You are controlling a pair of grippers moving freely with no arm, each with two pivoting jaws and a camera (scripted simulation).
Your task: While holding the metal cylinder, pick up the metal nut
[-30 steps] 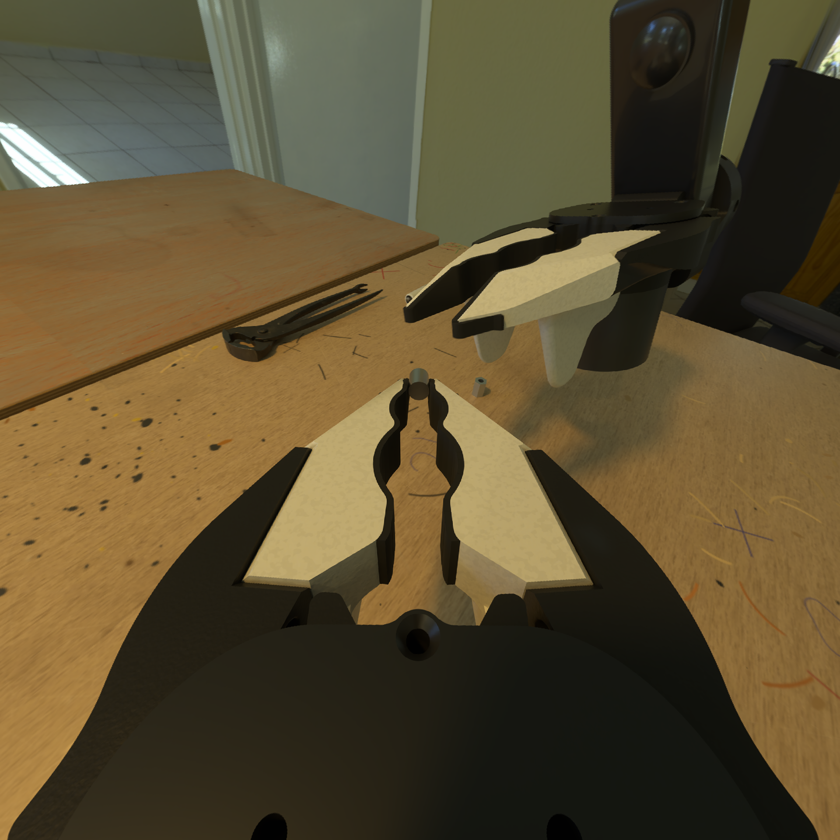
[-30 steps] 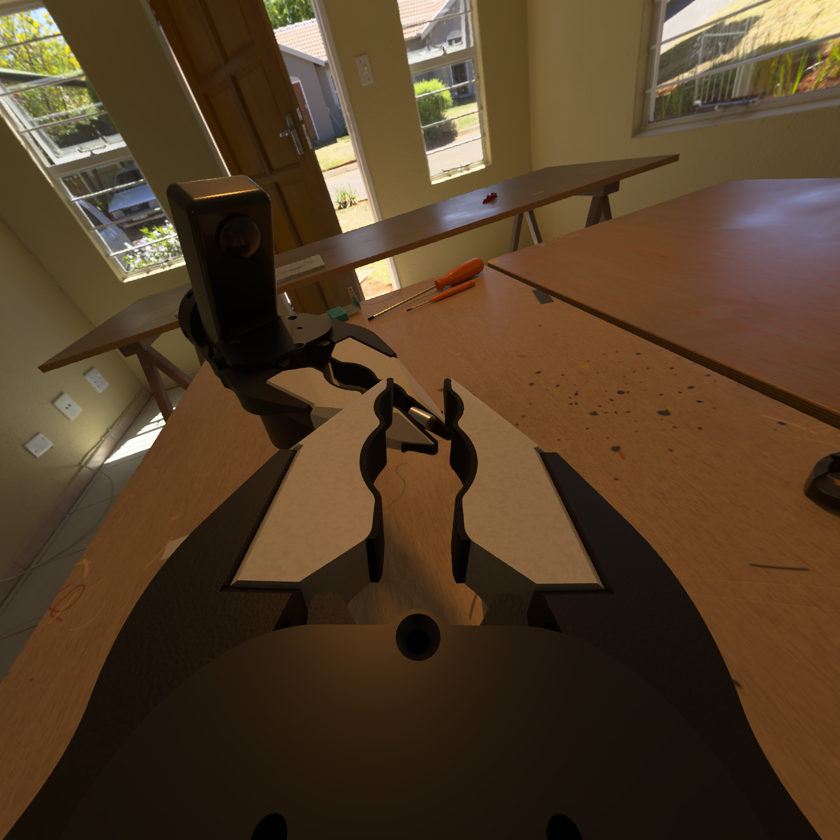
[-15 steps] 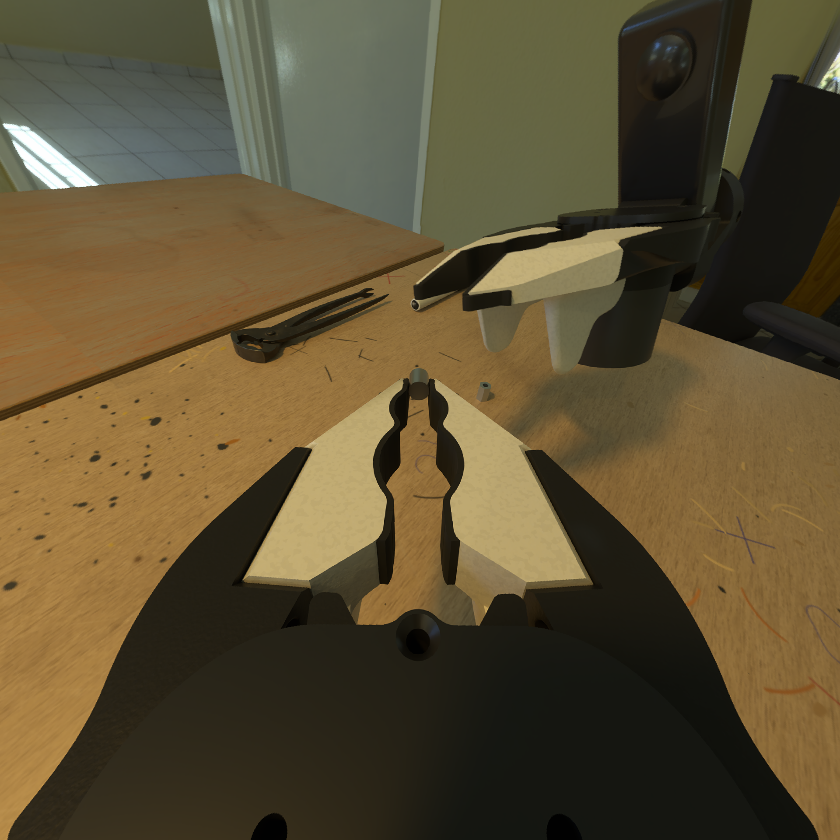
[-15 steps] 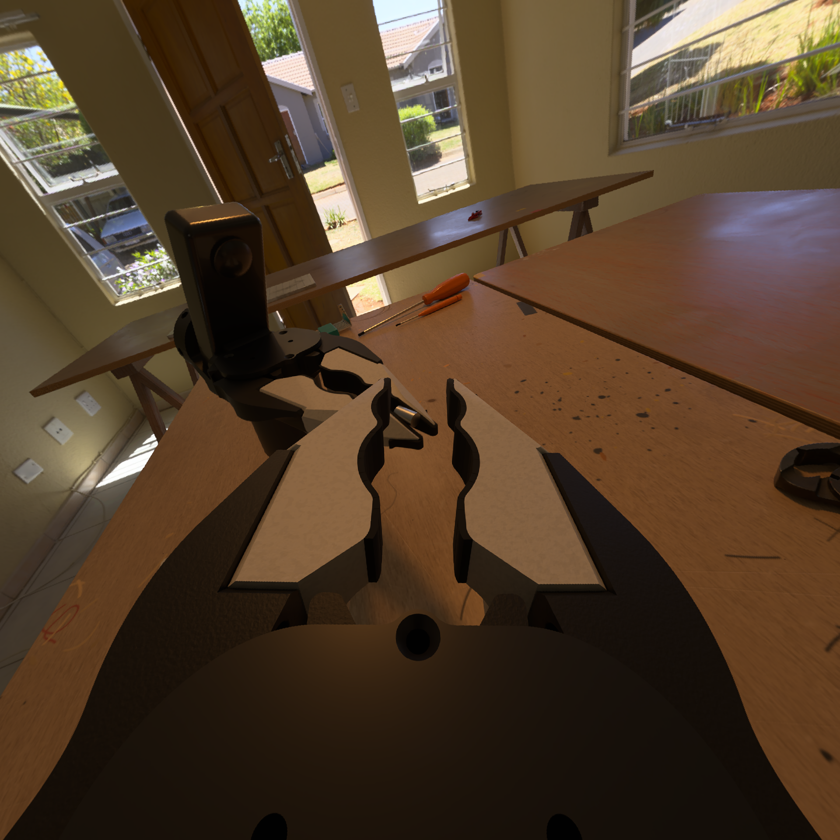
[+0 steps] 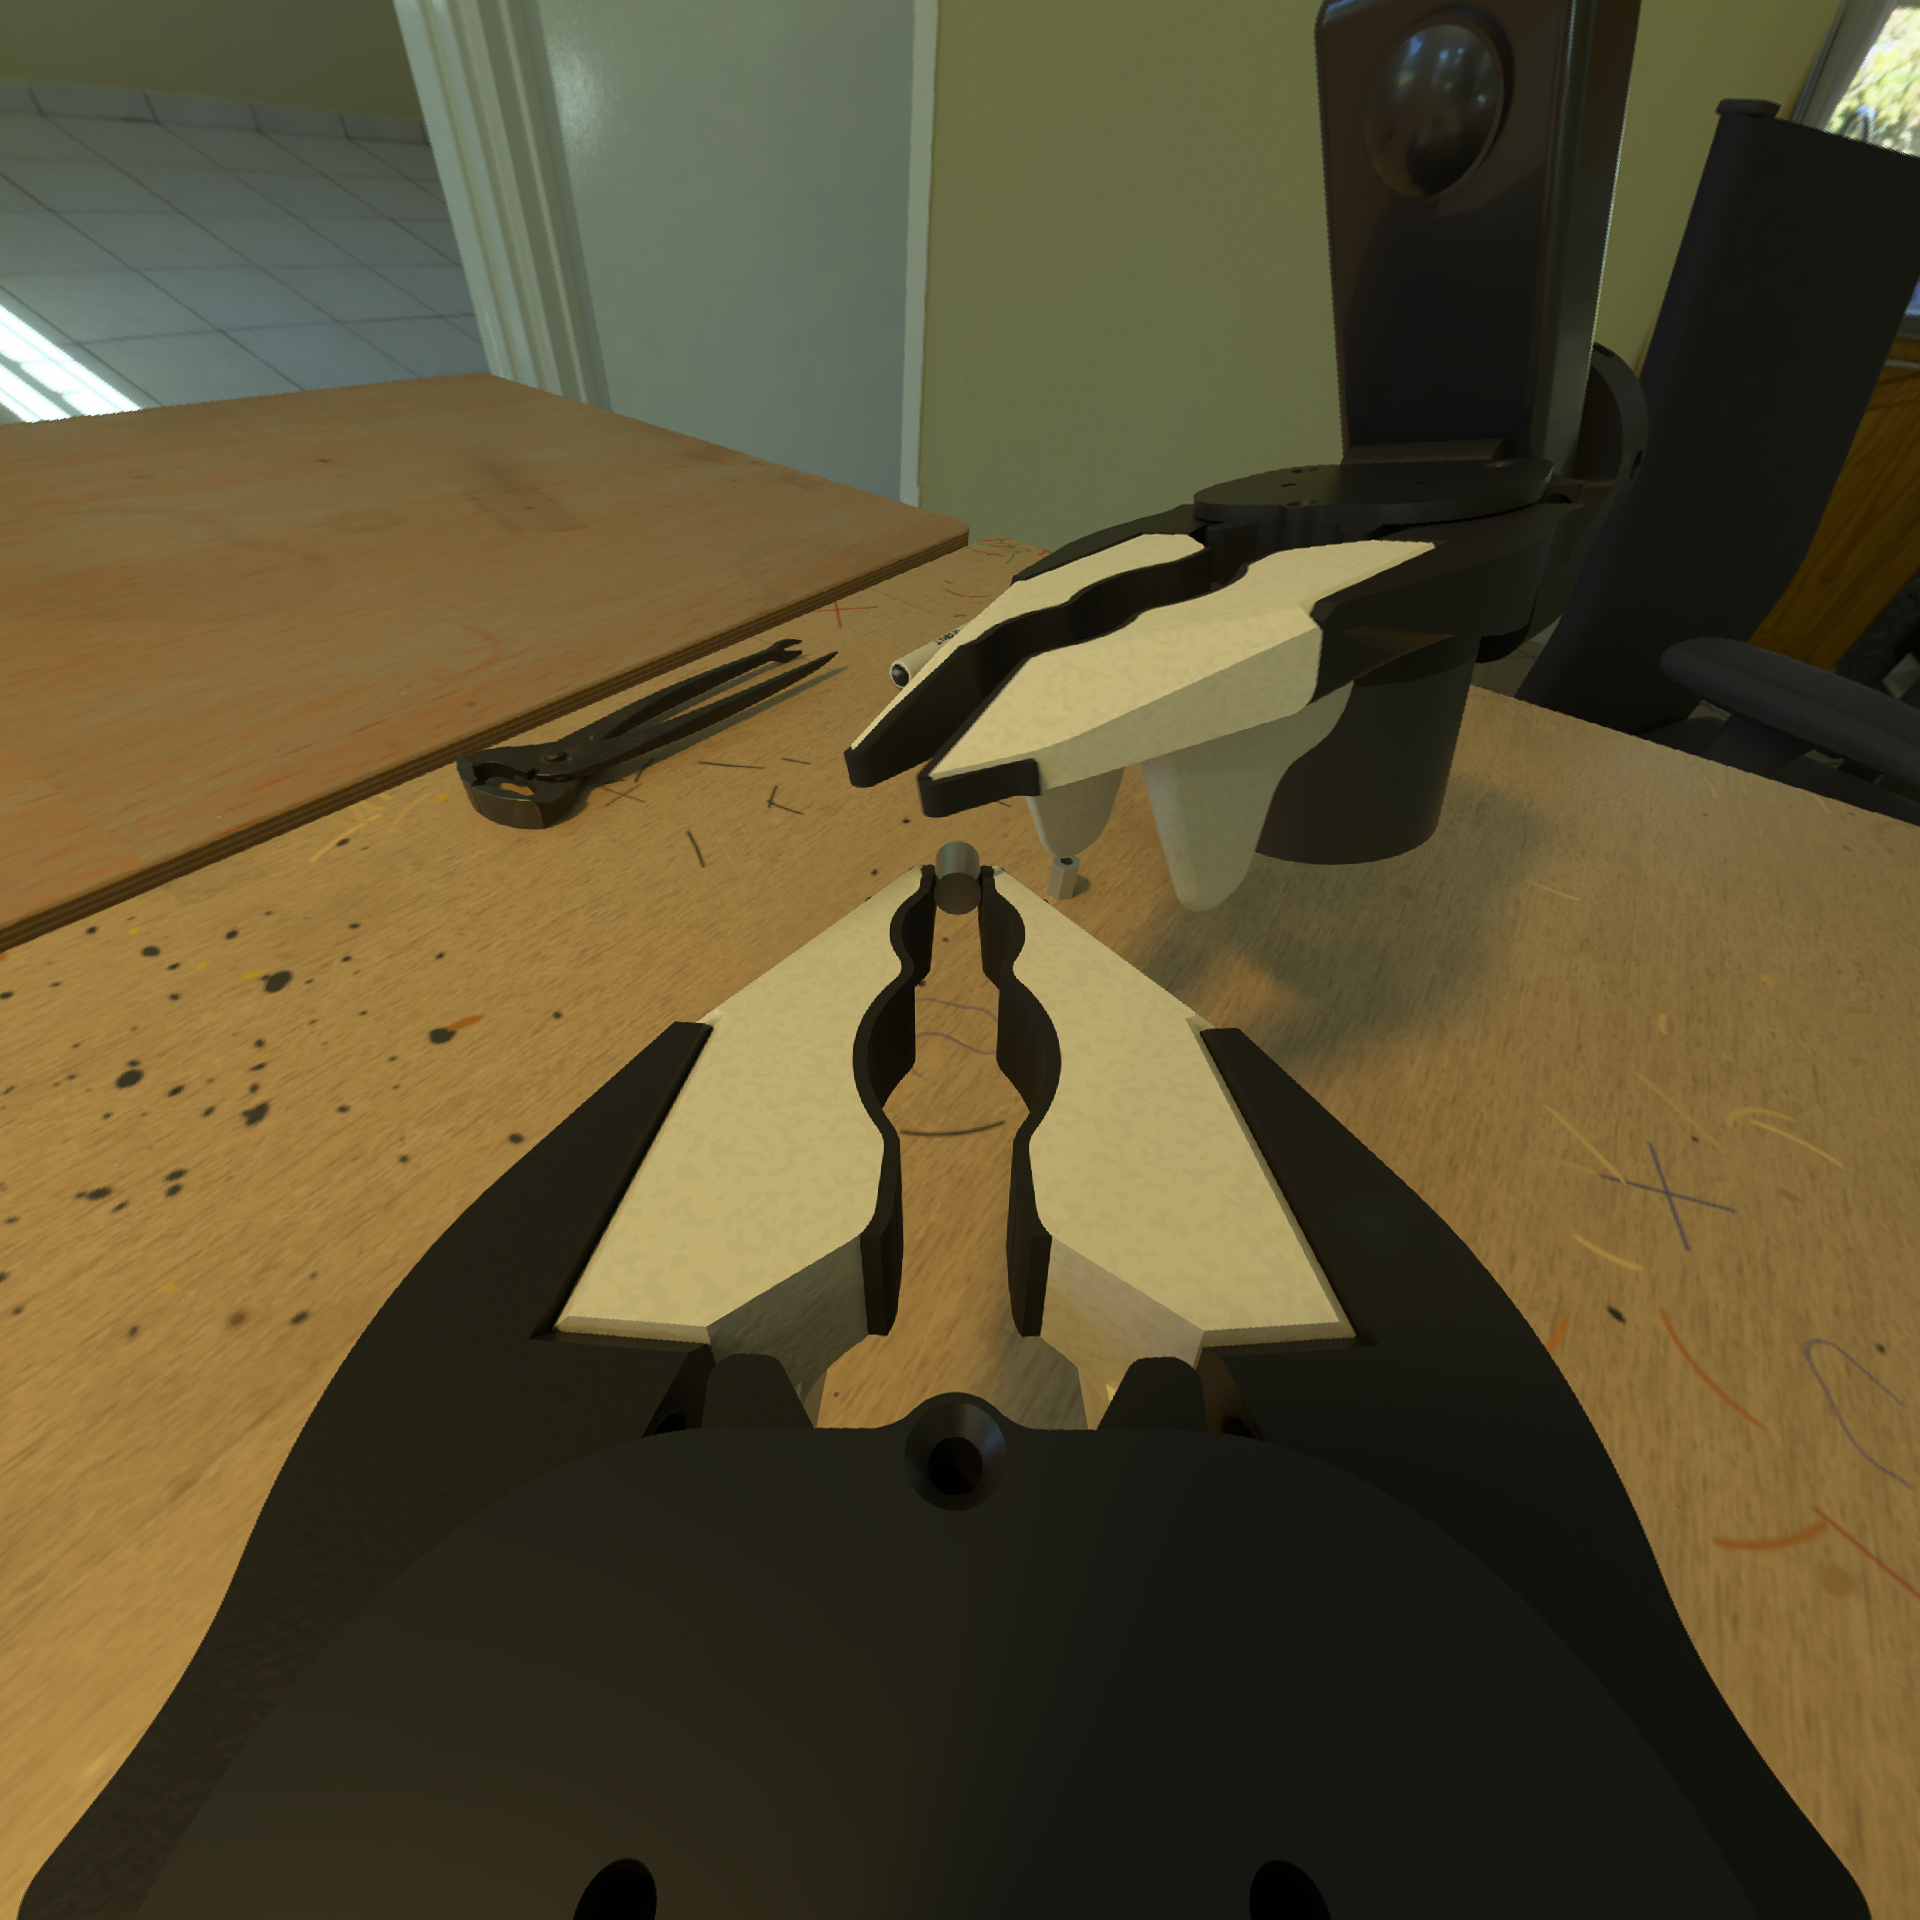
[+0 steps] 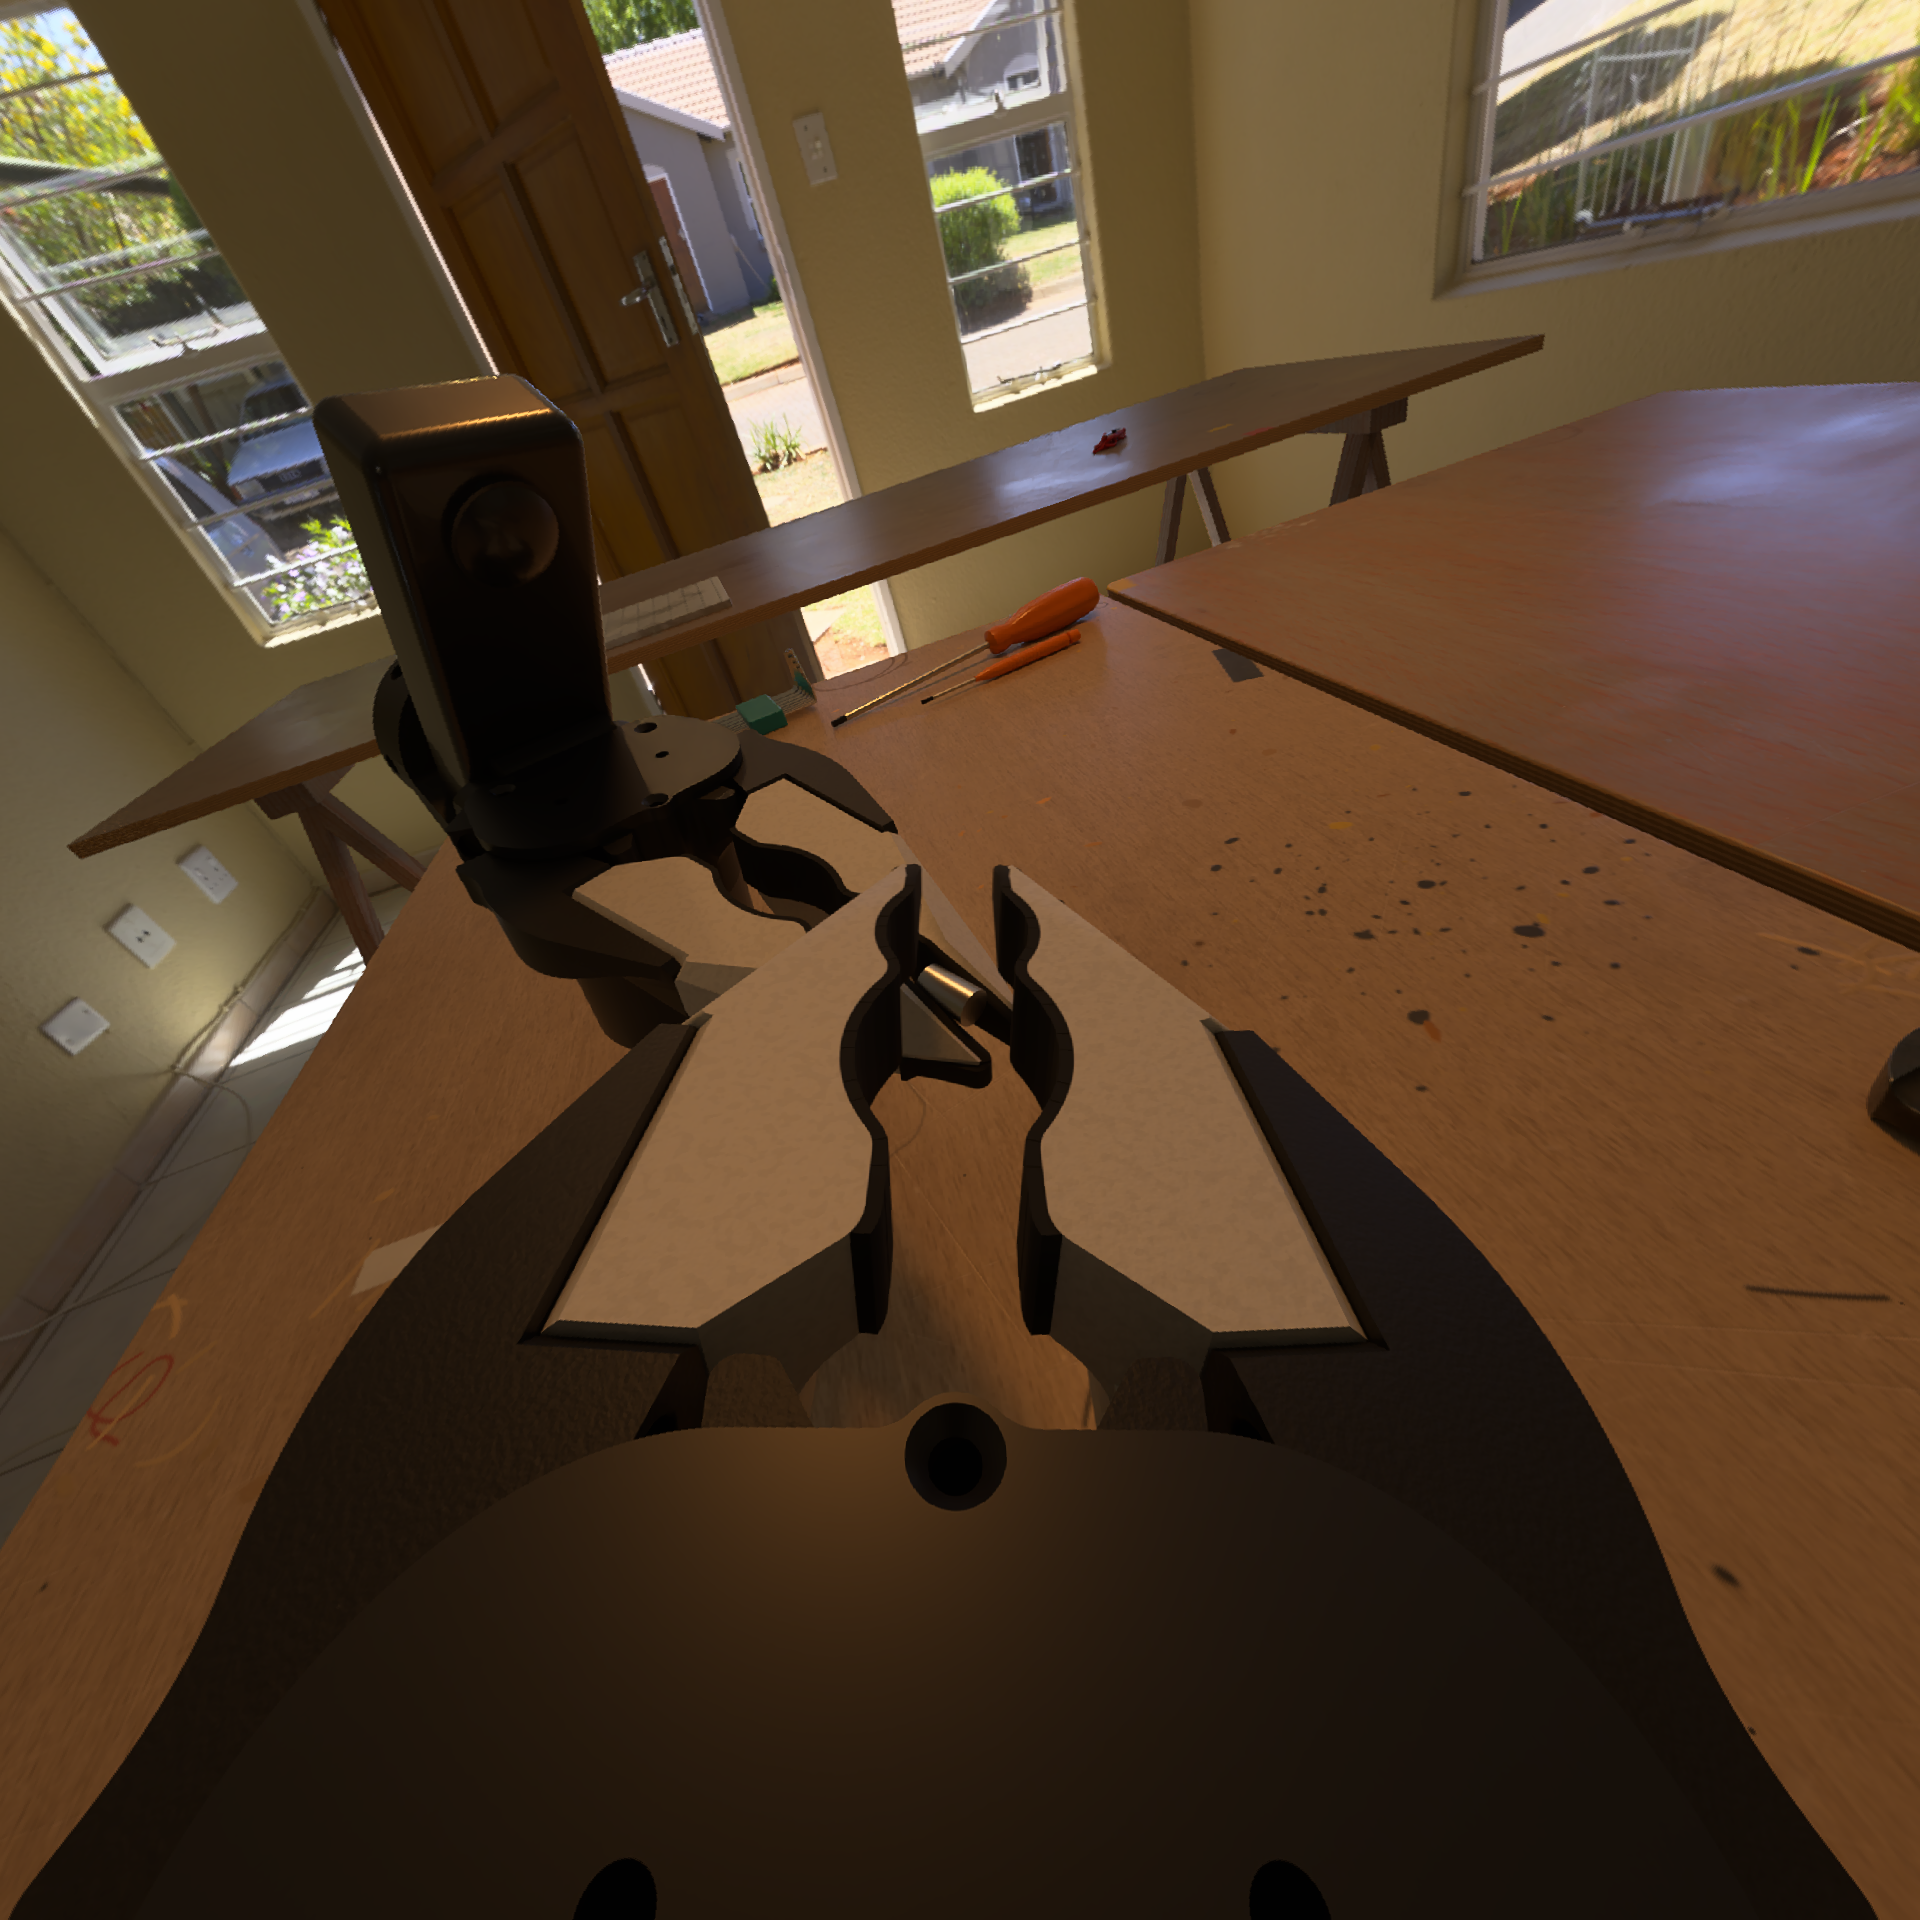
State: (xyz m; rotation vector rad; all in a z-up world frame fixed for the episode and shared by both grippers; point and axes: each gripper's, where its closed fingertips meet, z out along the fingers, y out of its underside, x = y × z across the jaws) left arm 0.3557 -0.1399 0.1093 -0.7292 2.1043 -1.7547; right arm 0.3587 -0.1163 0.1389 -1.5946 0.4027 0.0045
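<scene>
Currently the tabletop (image 5: pixel 1455 1195) carries everything, a raised board on its far side. Left claw (image 5: pixel 957 881) is clamped on the metal cylinder (image 5: pixel 957 878), pinched at the very fingertips, long axis running forward along the fingers. Right claw (image 5: pixel 888 777) hangs above the tabletop, fingers parted with nothing between them, tips reaching over and past the cylinder. Black pincers (image 5: pixel 623 738) lie well off to the left. Metal nut (image 5: pixel 1062 876) stands on the tabletop just right of the cylinder, beneath the right claw's fingers and behind its tips. Judgement: right claw is nearer but must draw back and descend.
</scene>
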